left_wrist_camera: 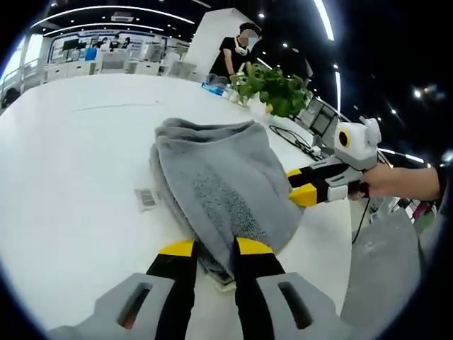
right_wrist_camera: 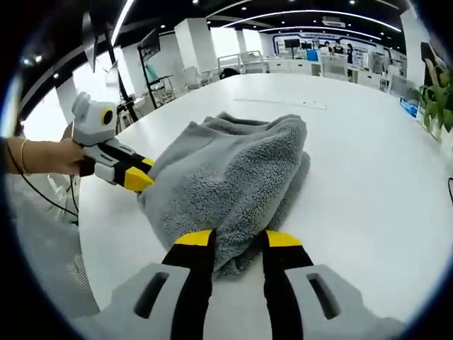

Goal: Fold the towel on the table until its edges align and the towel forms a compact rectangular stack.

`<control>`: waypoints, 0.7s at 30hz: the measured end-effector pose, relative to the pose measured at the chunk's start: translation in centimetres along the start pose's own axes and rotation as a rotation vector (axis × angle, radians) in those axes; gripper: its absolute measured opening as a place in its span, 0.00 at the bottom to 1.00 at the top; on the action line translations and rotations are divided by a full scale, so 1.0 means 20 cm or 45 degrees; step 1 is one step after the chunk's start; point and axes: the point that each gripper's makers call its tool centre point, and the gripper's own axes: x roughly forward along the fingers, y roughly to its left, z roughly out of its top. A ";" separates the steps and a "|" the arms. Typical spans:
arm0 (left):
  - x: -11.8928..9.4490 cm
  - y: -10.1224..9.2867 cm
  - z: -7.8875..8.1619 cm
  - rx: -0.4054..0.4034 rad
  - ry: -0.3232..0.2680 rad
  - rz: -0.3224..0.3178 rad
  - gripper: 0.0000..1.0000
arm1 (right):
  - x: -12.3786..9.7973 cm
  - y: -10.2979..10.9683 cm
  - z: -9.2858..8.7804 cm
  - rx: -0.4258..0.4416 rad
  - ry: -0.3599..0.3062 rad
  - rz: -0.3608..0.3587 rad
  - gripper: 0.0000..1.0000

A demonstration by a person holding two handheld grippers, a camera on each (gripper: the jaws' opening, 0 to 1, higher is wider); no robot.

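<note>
A grey terry towel (left_wrist_camera: pixel 219 188) lies folded in a thick, rumpled bundle on the white table (left_wrist_camera: pixel 78 156). My left gripper (left_wrist_camera: pixel 215 248) has the bundle's near corner pinched between its yellow-tipped jaws. My right gripper (left_wrist_camera: pixel 301 185), held by a hand, comes in from the right and bites the towel's opposite edge. In the right gripper view the towel (right_wrist_camera: pixel 233 170) runs away from me, and my right gripper (right_wrist_camera: pixel 238 239) is shut on its near end. There my left gripper (right_wrist_camera: pixel 138 178) grips the towel's left side.
A small barcode label (left_wrist_camera: pixel 146 197) lies on the table left of the towel. A green plant (left_wrist_camera: pixel 276 88), cables (left_wrist_camera: pixel 297 138) and a person (left_wrist_camera: pixel 237 49) are at the far side. The table's edge (right_wrist_camera: pixel 106 234) runs close by the left gripper.
</note>
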 end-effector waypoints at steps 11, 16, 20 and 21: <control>0.10 0.08 0.12 0.041 -0.016 0.030 0.20 | 0.07 -0.09 0.10 -0.041 -0.024 -0.045 0.25; 0.14 0.13 0.18 0.079 -0.019 0.047 0.19 | 0.11 -0.14 0.15 -0.045 -0.031 -0.056 0.25; 0.16 0.16 0.22 0.085 -0.023 0.057 0.18 | 0.14 -0.21 0.20 -0.060 -0.040 -0.100 0.28; 0.17 0.17 0.23 0.085 -0.025 0.061 0.18 | 0.15 -0.21 0.21 -0.058 -0.040 -0.103 0.29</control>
